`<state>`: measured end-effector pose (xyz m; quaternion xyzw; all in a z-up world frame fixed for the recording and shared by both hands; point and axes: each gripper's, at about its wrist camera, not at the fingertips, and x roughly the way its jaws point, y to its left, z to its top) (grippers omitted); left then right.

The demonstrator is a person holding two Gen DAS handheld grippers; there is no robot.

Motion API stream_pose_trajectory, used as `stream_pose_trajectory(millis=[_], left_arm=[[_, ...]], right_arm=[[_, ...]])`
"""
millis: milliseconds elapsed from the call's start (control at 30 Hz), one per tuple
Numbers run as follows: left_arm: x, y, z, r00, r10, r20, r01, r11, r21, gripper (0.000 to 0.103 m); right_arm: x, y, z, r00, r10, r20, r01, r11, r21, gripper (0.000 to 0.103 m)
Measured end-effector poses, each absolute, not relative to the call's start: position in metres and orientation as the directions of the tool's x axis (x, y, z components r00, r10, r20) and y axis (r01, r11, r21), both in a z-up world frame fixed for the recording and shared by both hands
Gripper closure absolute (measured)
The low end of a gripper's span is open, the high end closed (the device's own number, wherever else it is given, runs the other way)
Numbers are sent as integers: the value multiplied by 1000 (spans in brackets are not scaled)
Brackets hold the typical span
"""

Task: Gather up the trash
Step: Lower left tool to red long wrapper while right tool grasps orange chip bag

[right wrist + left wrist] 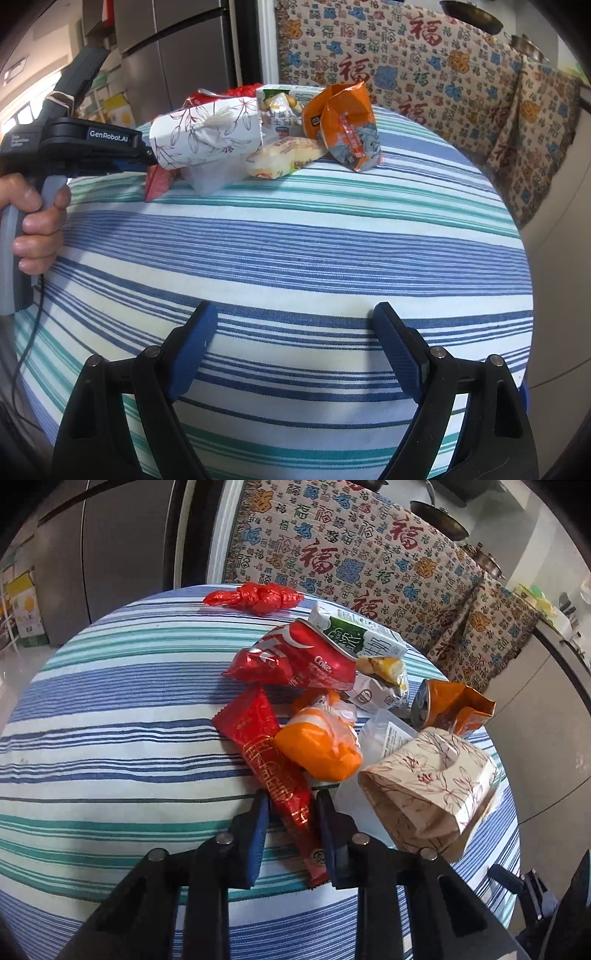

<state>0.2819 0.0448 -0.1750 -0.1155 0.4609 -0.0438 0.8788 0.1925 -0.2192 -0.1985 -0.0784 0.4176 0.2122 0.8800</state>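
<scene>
The red wrapper [275, 775] lies at the near edge of the trash pile [347, 709] on the striped tablecloth [110, 709]. Its long body points toward us and its lower end runs between the blue pads of our left gripper [291, 827]. Those fingers stand narrow, one on either side of the wrapper and very close to it, but we cannot tell whether they actually pinch it yet. We judge this to be the grasp step on one piece of the heap. The next move calls for closing fully on the foil, then lifting it clear without dragging the orange bag [317, 746] that overlaps its upper part.

Just beside the wrapper on the right sits a floral paper box [428, 786], tilted on its side. Behind these lie a crushed Coke can [306, 657], a green and white carton [354, 631] and an orange snack bag [347, 122]. A knotted red plastic bag [255, 596] rests apart, at the far edge of the table.

Our right gripper [295, 354] hovers over bare cloth well away from the pile, its fingers spread wide and holding nothing. No bin shows in either view, so we cannot say where the piece goes.
</scene>
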Motion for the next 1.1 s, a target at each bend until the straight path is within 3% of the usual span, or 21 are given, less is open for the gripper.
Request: stream_pose_trajectory(millis=[167,367,400,433,500,667,900,1100], left_arm=[[253,45,-162,520,-145,-842,92,989,-113,82],[211,41,-160,478,-134,-868,201,979,-40,79],[207,38,-160,488,-128,-863,203,979,-30,70],[203,35,-161,499,-117,-859,201,980,-17,53],[200,30,-164,535,-82,-841,180,984,19,38],[200,31,-176,540,-85,-838,158,988,1,36],[205,36,-183,553,-90,-828,148,989,-8,35],[206,35,-185,572,-86,-816,164,986,11,34]], right_arm=[[192,-220,-198,560,311,-768,-440,897,42,16],[196,-223,-197,558,310,-770,-425,903,55,17],[197,-224,-196,560,310,-768,-417,907,62,18],[200,-227,-194,566,310,-764,-405,912,69,18],[205,-234,-188,589,309,-747,-380,922,81,18],[243,-250,-176,626,288,-725,-356,932,64,16],[319,-234,-180,554,337,-761,-519,855,1,16],[354,-212,-170,576,363,-733,-608,789,-87,16]])
